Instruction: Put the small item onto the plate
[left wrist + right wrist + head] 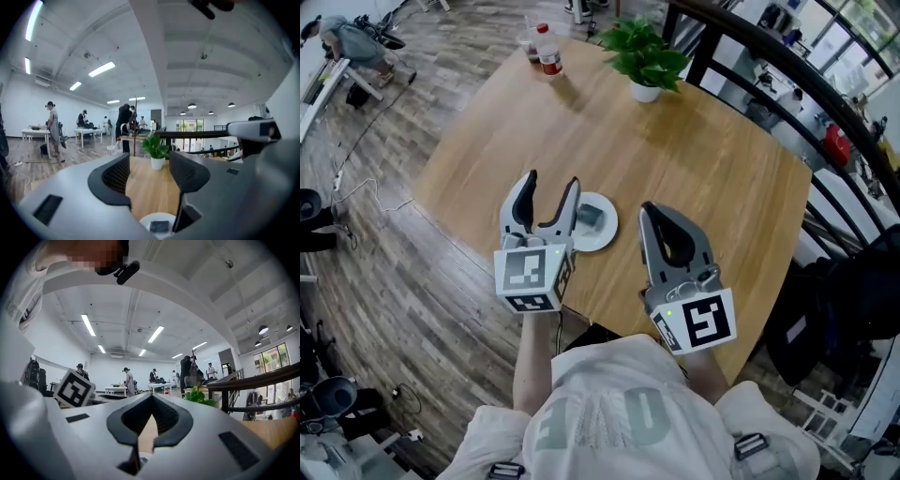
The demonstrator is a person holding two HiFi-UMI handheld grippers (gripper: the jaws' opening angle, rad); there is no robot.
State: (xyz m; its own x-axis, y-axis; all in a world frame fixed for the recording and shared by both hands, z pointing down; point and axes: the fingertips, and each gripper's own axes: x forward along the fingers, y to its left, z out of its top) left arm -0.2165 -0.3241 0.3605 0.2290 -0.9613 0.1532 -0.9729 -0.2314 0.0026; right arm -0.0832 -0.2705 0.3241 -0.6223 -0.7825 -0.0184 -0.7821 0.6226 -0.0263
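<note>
A small dark grey square item (588,217) lies on a white round plate (605,234) near the front of the wooden table (694,169). My left gripper (552,180) hovers just left of the plate, its jaws open and empty. In the left gripper view the plate (144,221) and the item (160,227) show low between the open jaws (149,161). To the right of the plate my right gripper (648,208) has its jaws shut with nothing in them. Its tips meet in the right gripper view (151,397).
A potted green plant (644,56) stands at the table's far side, and a bottle with a red label (547,49) at the far left corner. A dark railing (787,84) runs along the right. The table's front edge is close to the person.
</note>
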